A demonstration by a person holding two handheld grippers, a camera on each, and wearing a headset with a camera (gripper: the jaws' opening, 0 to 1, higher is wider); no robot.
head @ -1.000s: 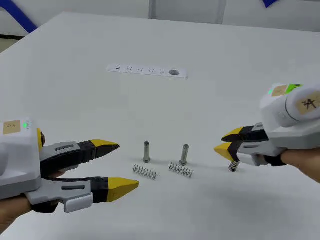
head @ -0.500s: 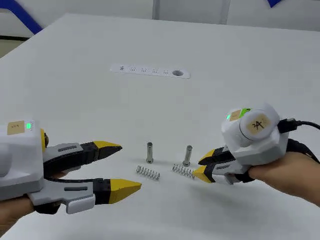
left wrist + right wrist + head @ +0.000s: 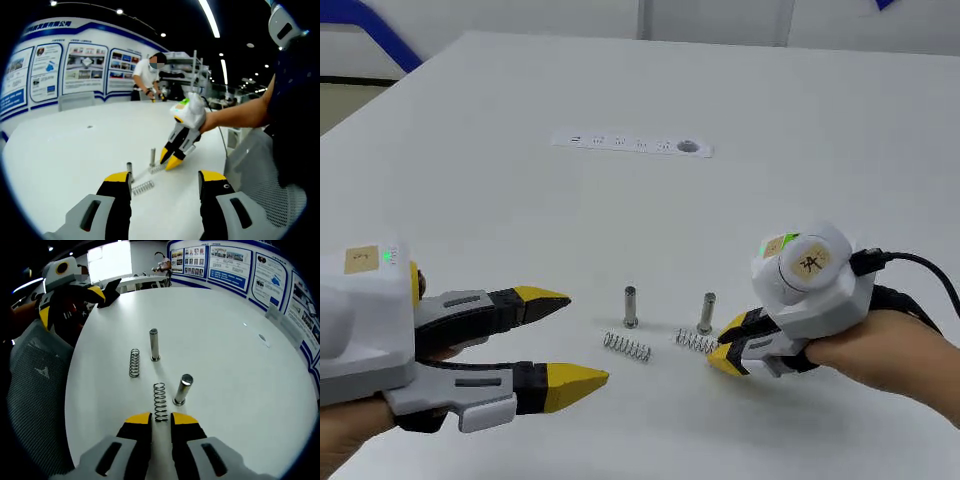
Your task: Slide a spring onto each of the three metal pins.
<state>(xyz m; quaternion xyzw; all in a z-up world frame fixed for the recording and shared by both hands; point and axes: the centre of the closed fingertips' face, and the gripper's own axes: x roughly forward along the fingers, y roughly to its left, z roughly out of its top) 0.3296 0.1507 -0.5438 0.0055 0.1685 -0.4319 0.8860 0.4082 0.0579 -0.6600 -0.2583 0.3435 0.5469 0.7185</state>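
Observation:
Two bare metal pins stand upright on the white table, the left pin (image 3: 631, 305) (image 3: 154, 344) and the right pin (image 3: 707, 312) (image 3: 183, 389). A spring lies flat in front of each: the left spring (image 3: 626, 347) (image 3: 134, 363) and the right spring (image 3: 696, 342) (image 3: 159, 401). My right gripper (image 3: 724, 345) (image 3: 161, 418) is low at the right spring, its jaws a narrow gap apart with the spring's near end just between the tips. My left gripper (image 3: 575, 338) (image 3: 166, 177) hovers wide open left of the pins, holding nothing.
A white power strip (image 3: 632, 144) lies across the table beyond the pins. A black cable (image 3: 920, 275) trails from my right gripper. In the left gripper view a person (image 3: 150, 75) stands at a far bench.
My right gripper has swung left and down, from the table's right side to the end of the right spring. The left gripper has stayed in place, still open.

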